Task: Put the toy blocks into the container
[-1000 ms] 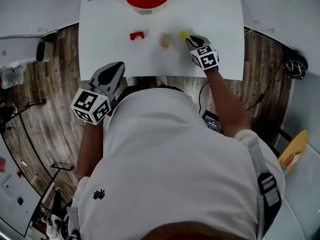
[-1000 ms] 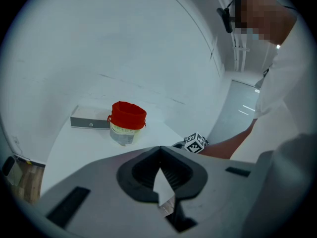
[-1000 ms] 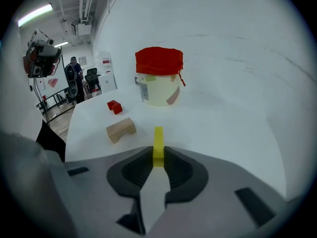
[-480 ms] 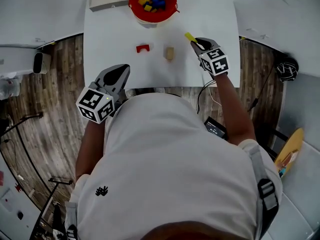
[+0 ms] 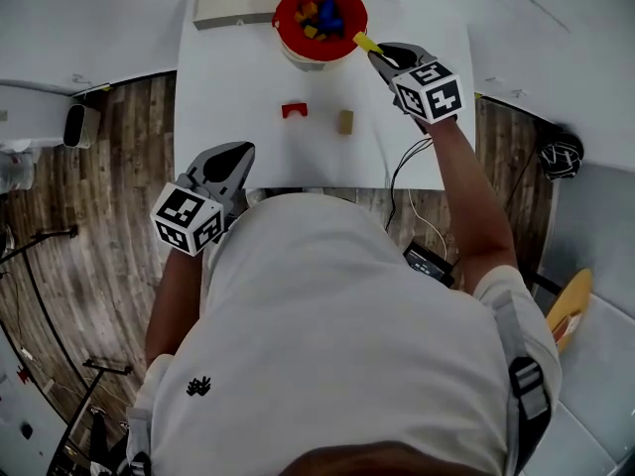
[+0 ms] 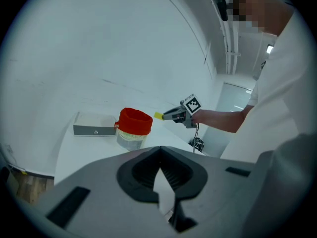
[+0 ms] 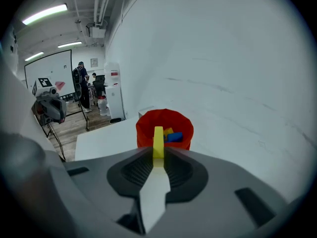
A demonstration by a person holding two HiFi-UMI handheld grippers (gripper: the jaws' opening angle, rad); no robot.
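A red container with several coloured blocks inside stands at the far edge of the white table. My right gripper is shut on a yellow block, held just right of the container's rim. In the right gripper view the yellow block sticks out of the jaws in front of the container. A red arch block and a tan block lie on the table nearer me. My left gripper hangs shut and empty at the table's near edge.
A flat pale box lies just left of the container at the back. Wooden floor surrounds the table, with a cable and a dark device at the right. People stand far off in the room.
My right gripper has carried the yellow block away from me, from beside the tan block up to the container's rim. The left gripper has barely moved.
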